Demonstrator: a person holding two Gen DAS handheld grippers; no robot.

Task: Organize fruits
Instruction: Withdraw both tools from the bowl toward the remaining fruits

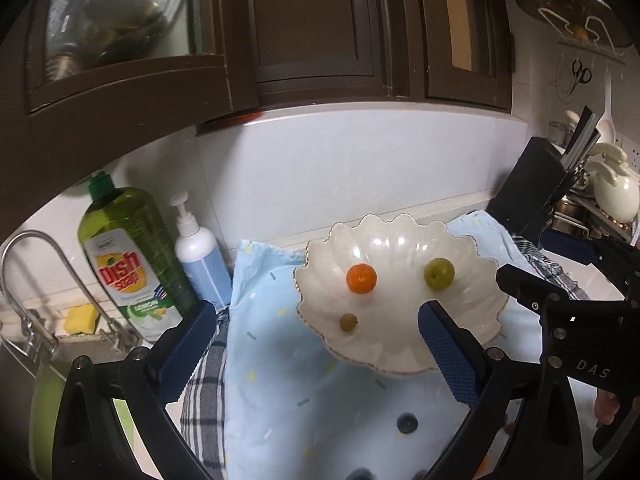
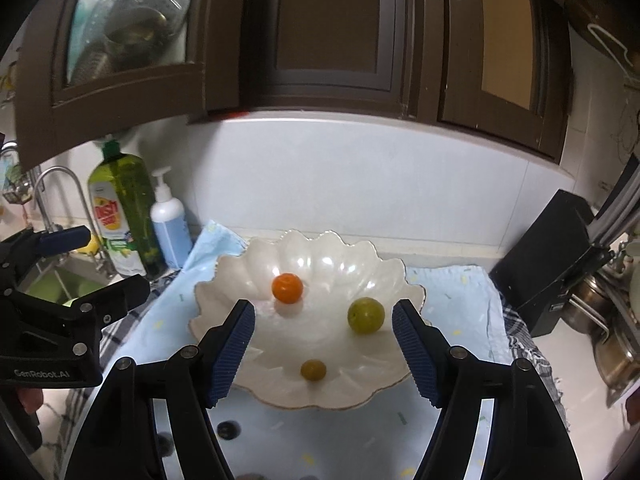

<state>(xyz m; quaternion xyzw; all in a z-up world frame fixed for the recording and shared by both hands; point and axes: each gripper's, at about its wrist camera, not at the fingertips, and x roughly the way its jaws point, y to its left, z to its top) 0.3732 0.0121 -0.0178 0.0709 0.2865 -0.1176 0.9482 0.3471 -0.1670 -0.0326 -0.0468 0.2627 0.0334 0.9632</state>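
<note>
Both grippers are right up front: my left gripper (image 1: pixel 316 344) is spread as wide as it goes and my right gripper (image 2: pixel 324 354) sits roughly half open, neither holding anything. Past them, on the light blue cloth (image 1: pixel 280 360), is the scalloped white bowl (image 2: pixel 240 276). It holds an orange fruit (image 2: pixel 287 287), a green fruit (image 2: pixel 365 315) and a little olive one (image 2: pixel 313 369), all apart.

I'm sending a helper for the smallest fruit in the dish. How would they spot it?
Find the white scalloped dish on the pale blue cloth. Three fruits lie in it; the olive-green fruit sits nearest the front rim, smaller and duller than the orange fruit and the green fruit.
</note>
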